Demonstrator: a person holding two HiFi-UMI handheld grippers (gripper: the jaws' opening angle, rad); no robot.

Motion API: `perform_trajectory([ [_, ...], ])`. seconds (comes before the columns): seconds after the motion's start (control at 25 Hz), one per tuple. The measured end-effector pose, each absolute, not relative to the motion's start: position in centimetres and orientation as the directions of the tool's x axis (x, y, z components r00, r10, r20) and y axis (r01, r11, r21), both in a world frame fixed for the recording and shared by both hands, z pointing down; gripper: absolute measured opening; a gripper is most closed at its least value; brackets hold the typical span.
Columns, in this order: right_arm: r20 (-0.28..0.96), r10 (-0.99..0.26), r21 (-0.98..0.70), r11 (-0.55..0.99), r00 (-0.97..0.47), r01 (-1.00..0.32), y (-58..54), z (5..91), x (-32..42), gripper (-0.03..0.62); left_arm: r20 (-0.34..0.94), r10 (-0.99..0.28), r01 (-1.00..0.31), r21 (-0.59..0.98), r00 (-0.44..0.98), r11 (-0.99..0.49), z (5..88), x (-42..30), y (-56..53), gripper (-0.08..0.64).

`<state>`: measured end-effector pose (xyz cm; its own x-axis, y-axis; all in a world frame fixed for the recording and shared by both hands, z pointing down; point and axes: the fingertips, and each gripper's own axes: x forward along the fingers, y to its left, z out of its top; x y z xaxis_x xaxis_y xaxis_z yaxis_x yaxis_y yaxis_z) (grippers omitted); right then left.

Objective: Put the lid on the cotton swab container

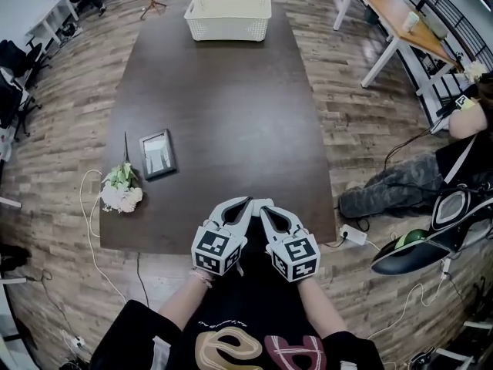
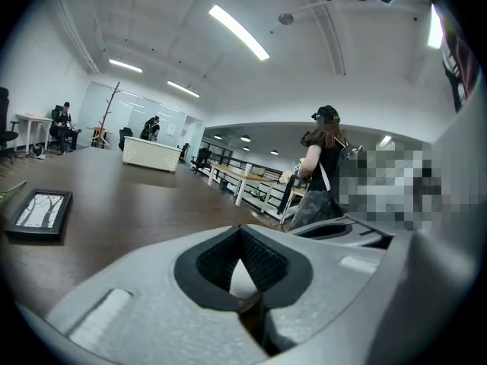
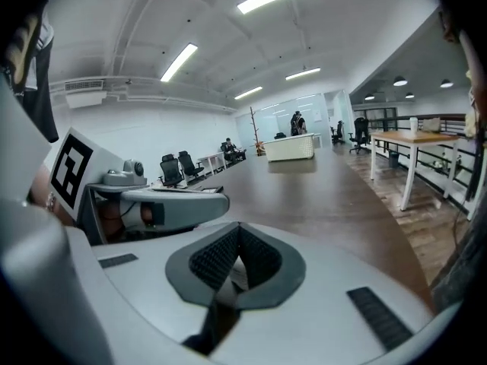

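At the near edge of a long dark bench (image 1: 231,91), seen from the head view, the left gripper (image 1: 245,202) and the right gripper (image 1: 264,206) are held side by side, their tips angled towards each other and almost touching, each carried on a bare forearm. A white basket (image 1: 228,15) is set at the bench's far end, a small picture frame (image 1: 157,154) lies flat near the left side, and a bunch of pale flowers (image 1: 122,190) rests at the left near corner. A person (image 1: 400,183) is seated on the wooden floor to the right. The cotton swab container and its lid cannot be made out in any view. In the left gripper view, the jaws are brought together with nothing between the ribbed pads (image 2: 262,261); the frame is seen at the left, the basket far off, and another person (image 2: 323,158) stands beyond the bench. In the right gripper view, the jaws are likewise closed and empty, with the left gripper just beside them at the left and the basket at the far end.
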<state>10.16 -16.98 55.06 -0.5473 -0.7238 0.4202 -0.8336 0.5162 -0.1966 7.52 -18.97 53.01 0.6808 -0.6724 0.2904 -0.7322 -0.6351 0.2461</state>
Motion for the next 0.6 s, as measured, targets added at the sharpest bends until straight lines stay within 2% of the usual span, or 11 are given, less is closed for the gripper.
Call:
perform_trajectory([
  [0.28, 0.319, -0.815, -0.266, 0.412, -0.483, -0.871, -15.9, 52.0, 11.8, 0.008, 0.208, -0.668, -0.699, 0.250, 0.714, -0.670, 49.5, 5.7, -17.4, 0.005],
  [0.44, 0.310, -0.825, -0.267, 0.402, -0.473, -0.876, -14.5, 51.7, 11.6, 0.008, 0.216, -0.642, -0.678, 0.210, 0.735, -0.705, 49.2, 4.5, -15.6, 0.005],
  [0.6, 0.281, -0.873, -0.268, 0.327, -0.399, -0.906, -13.5, 51.1, 12.0, 0.008, 0.226, -0.626, -0.665, 0.203, 0.746, -0.719, 49.4, 3.5, -14.2, 0.005],
])
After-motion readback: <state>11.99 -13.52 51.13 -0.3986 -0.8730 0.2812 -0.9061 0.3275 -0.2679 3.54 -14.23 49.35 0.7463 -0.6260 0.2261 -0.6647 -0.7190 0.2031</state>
